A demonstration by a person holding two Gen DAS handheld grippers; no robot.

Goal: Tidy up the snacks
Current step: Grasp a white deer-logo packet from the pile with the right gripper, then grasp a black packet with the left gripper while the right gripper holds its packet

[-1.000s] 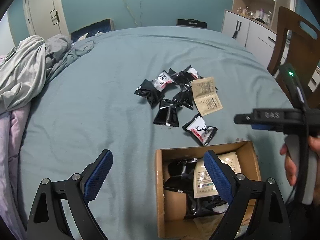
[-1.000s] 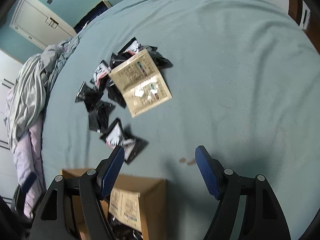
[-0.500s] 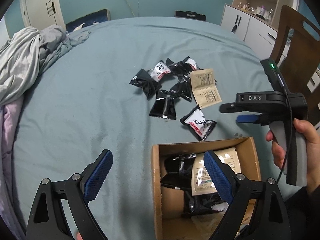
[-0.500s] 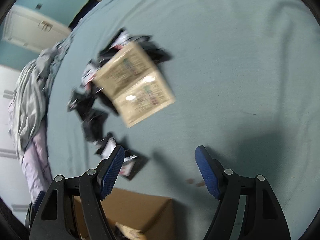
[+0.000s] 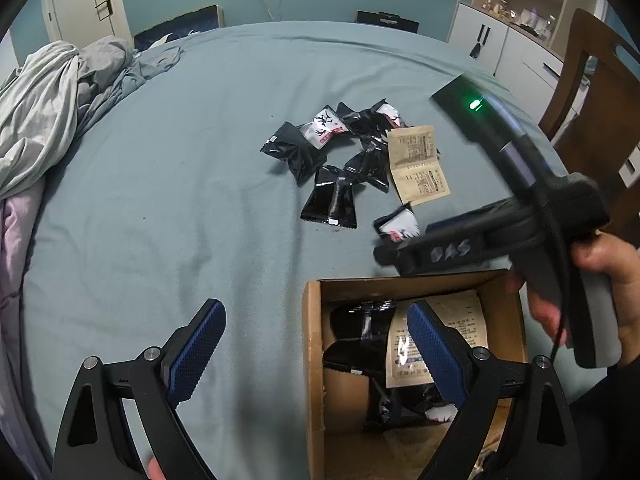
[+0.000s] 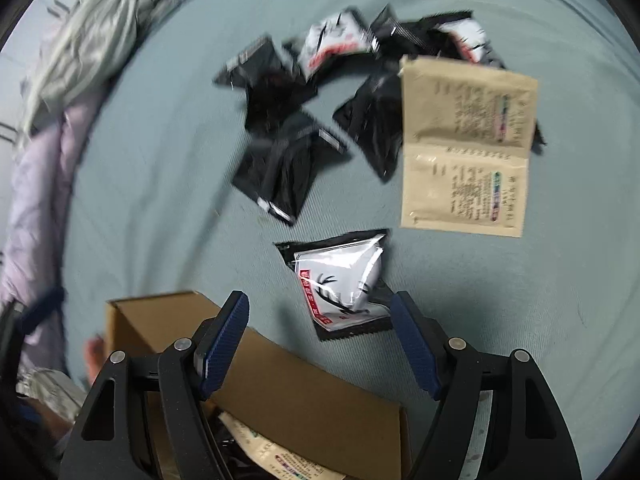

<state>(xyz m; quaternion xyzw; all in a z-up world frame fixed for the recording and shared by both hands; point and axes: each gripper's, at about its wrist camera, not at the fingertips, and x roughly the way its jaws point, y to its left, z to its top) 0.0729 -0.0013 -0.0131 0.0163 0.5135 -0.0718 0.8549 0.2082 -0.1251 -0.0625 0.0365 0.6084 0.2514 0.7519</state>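
Several black and white snack packets [image 5: 332, 196] and a tan double sachet [image 5: 418, 164] lie scattered on the blue-grey bed [image 5: 160, 200]. A cardboard box [image 5: 314, 360] at the near right holds black packets and a tan sachet [image 5: 440, 336]. My left gripper [image 5: 316, 344] is open and empty, hovering over the box's left wall. My right gripper [image 6: 320, 336] is open and empty, low over a white deer-print packet [image 6: 340, 280] lying just beyond the box [image 6: 304, 392]. The tan double sachet [image 6: 464, 148] lies further out.
Crumpled grey bedding [image 5: 60, 92] is piled at the bed's left. A wooden chair [image 5: 592, 92] and white cabinets [image 5: 500, 40] stand on the right. A door [image 5: 80, 0] is at the back left.
My right gripper has swung down and left toward the white deer-print packet by the box. My left gripper has stayed over the box's left edge, open.
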